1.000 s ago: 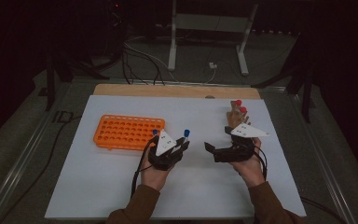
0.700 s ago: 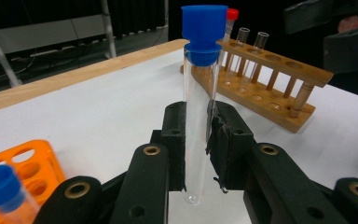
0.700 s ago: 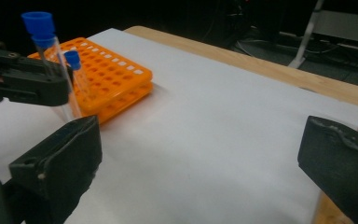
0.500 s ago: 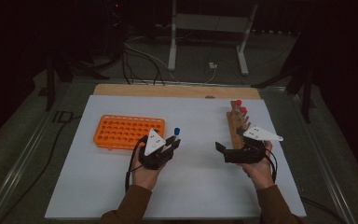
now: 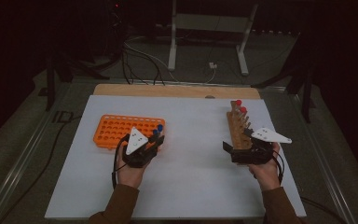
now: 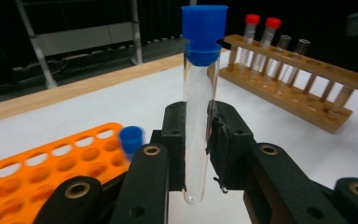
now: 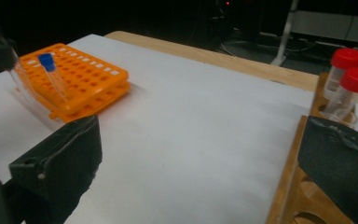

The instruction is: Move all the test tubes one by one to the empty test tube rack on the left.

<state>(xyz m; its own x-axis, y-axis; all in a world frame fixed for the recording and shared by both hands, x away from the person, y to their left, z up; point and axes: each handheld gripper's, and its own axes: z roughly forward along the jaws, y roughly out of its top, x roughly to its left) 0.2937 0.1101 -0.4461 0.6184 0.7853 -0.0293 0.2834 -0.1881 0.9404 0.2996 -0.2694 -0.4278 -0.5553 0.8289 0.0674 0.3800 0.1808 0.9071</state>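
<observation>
l gripper [image 6: 196, 154] clamped on blue-capped tube [image 6: 200, 93], now shifted left to orange rack's [image 5: 116, 131] near edge, insertion likely next; r gripper [image 7: 205, 163] agape, empty, by wooden rack [image 5: 238, 128].

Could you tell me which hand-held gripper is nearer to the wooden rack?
The right. The right hand-held gripper sits at the near end of the wooden rack; the left hand-held gripper is across the table beside the orange rack.

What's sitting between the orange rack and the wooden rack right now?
Nothing: in the high view, bare white table separates the orange rack from the wooden rack. The right gripper view shows the same stretch bare.
</observation>
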